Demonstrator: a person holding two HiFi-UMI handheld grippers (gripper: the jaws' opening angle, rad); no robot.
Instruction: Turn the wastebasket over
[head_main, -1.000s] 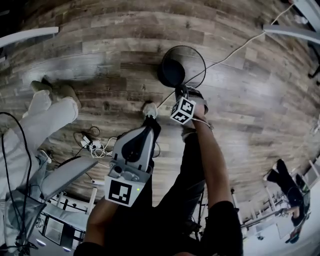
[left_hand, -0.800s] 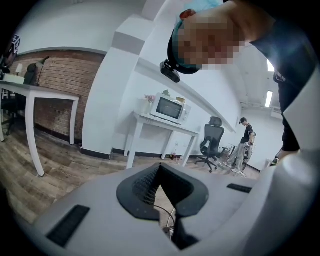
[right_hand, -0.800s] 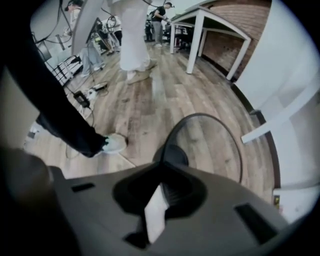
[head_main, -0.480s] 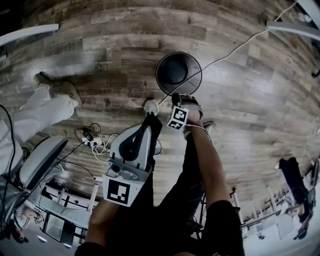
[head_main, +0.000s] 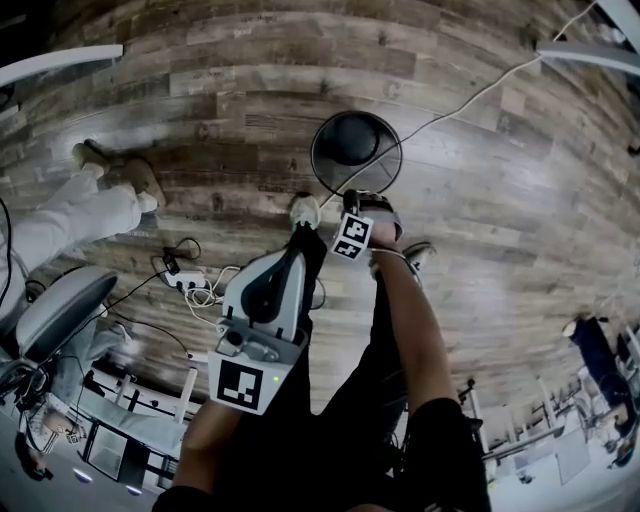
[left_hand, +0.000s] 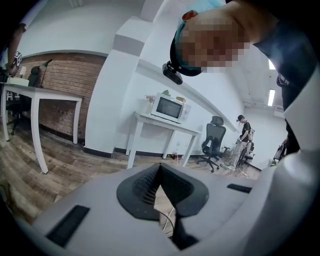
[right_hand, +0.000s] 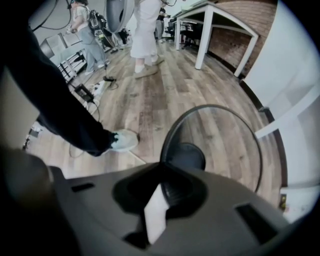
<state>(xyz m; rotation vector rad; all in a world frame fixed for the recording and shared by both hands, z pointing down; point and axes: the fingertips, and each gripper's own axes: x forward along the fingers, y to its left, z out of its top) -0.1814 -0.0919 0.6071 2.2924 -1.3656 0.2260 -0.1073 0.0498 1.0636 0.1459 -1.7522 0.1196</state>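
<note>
The right tool (head_main: 352, 197) pinches the rim of the upright wastebasket (head_main: 350, 142) on the floor (head_main: 200, 100); the left tool (head_main: 300, 252) is closed and empty.

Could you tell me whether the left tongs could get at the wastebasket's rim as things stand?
Probably yes, after lowering. The left tongs are shut, empty and held up short of the wastebasket; only the right tongs, closed on its near rim, touch it, leaving the rest free.
</note>
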